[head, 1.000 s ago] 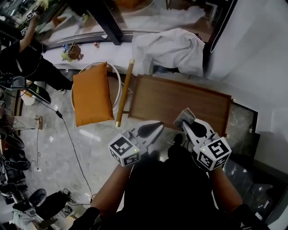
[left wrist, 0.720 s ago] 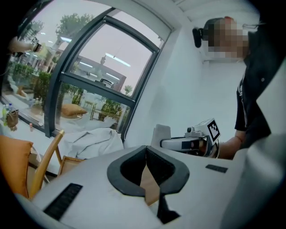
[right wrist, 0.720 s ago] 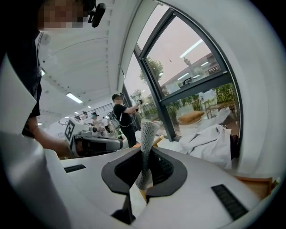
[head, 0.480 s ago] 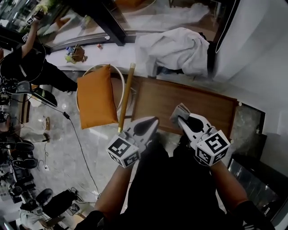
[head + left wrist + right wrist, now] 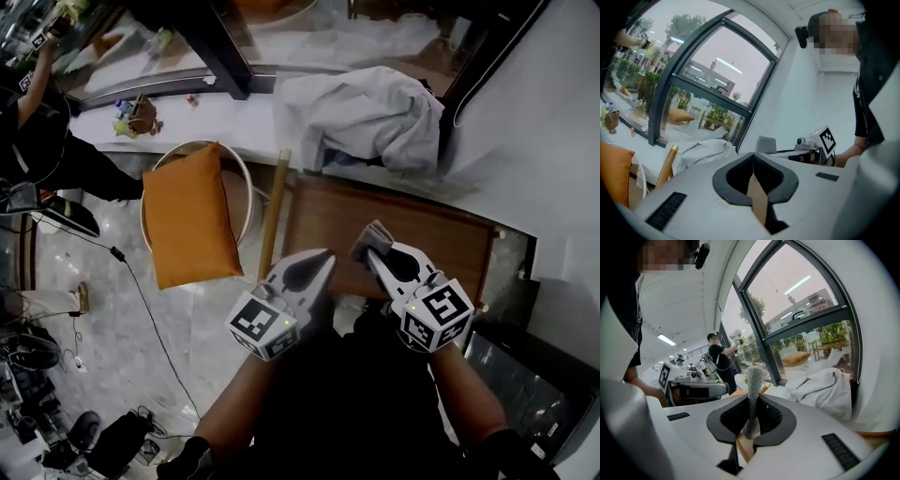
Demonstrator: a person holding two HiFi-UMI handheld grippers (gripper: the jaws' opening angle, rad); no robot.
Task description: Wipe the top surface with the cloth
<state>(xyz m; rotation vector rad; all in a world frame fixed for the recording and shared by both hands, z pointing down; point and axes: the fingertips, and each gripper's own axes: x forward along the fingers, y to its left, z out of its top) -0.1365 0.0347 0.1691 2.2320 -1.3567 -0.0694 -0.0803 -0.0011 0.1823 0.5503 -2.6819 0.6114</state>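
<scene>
The brown wooden table top (image 5: 422,230) lies ahead of me. My right gripper (image 5: 372,251) hovers over its near edge, shut on a folded grey waffle-weave cloth (image 5: 375,234) that sticks up past the jaws. The right gripper view shows the cloth (image 5: 752,385) pinched upright in my right gripper (image 5: 751,420). My left gripper (image 5: 323,258) sits just left of it by the table's near left corner, shut with nothing held. In the left gripper view my left gripper (image 5: 753,164) has its tips touching, with wood showing below them.
A heap of white fabric (image 5: 370,108) lies beyond the table against the window ledge. An orange cushion (image 5: 187,220) rests on a round white chair to the left. A wooden pole (image 5: 274,211) leans along the table's left end. A person stands at far left.
The head view has swayed a little. Both grippers stay near the table's front edge, and the right one still holds the cloth.
</scene>
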